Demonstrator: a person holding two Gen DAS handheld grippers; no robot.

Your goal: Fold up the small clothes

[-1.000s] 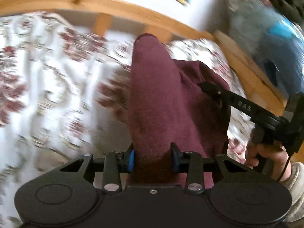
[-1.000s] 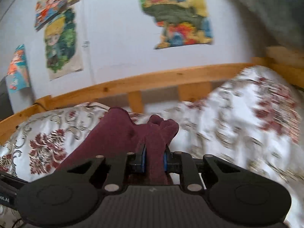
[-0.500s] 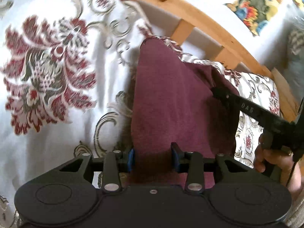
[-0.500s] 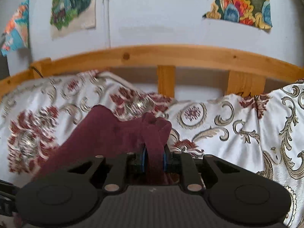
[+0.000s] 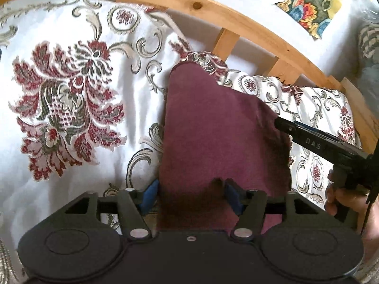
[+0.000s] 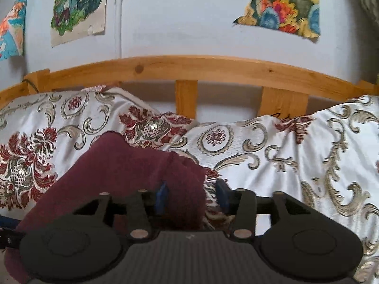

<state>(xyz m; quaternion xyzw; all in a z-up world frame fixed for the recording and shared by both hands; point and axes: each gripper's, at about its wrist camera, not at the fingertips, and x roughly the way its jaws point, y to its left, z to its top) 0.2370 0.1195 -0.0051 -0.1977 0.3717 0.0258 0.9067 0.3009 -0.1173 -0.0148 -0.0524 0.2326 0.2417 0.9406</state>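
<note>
A maroon cloth (image 5: pixel 213 127) lies on the floral bedspread (image 5: pixel 71 108), stretching away from me toward the headboard. My left gripper (image 5: pixel 190 195) is open, its blue pads apart on either side of the cloth's near edge. The cloth also shows in the right wrist view (image 6: pixel 123 172). My right gripper (image 6: pixel 193 197) is open, with a fold of the cloth lying between its pads. The right gripper's black body also shows at the right of the left wrist view (image 5: pixel 317 142), at the cloth's right edge.
A wooden bed rail (image 6: pixel 189 68) with upright slats runs along the far side, against a pale wall with colourful posters (image 6: pixel 279 7). The bedspread (image 6: pixel 296 156) extends to the right. A hand (image 5: pixel 343 201) holds the right gripper.
Both grippers have opened and let go of the maroon cloth, which now rests on the bedspread. Both came lower and closer to the bed.
</note>
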